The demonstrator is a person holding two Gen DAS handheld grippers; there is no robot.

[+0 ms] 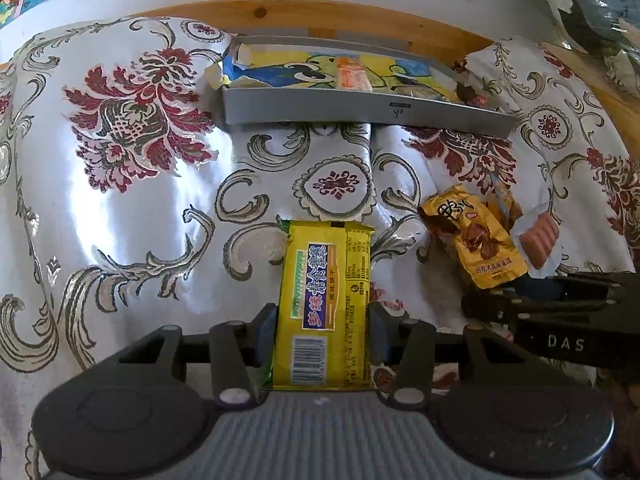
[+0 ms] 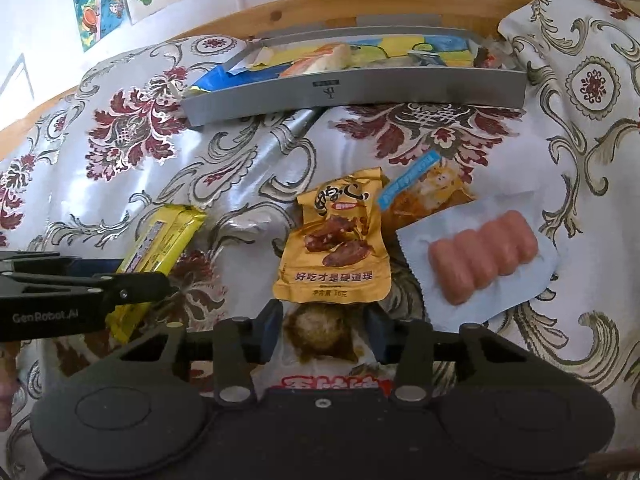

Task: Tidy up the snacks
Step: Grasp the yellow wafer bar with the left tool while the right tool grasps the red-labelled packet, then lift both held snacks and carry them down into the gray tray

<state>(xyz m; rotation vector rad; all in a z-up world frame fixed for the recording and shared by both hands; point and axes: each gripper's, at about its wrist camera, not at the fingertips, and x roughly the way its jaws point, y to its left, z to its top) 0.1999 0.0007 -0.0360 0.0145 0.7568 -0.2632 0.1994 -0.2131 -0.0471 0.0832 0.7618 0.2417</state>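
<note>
Satin-sheened cloth, patterned with red flowers and grey scrolls, is covering the whole work surface, and we are treating it as the staging ground where loose snacks are waiting to be sorted. At its far edge the grey tray is sitting against the wooden rail, already holding an orange-and-white packet and some wrappers, so we are judging it to be the place where everything is meant to end up. Nearer to us, the yellow biscuit pack is lying lengthwise between the jaws of our left gripper; the fingers are closed against its long sides, gripping it across the narrow width so that it is pointing straight at the tray for an easy carry forward. Our right gripper is hovering with its fingers spread moderately wide, holding nothing, though a white packet with a brown ball printed on it is lying under the gap. Just beyond it the golden pouch is resting flat, partly overlapping an orange packet with a blue strip, and the pale blue sausage pack is lying just beside them to the right, all still waiting on the cloth.
</note>
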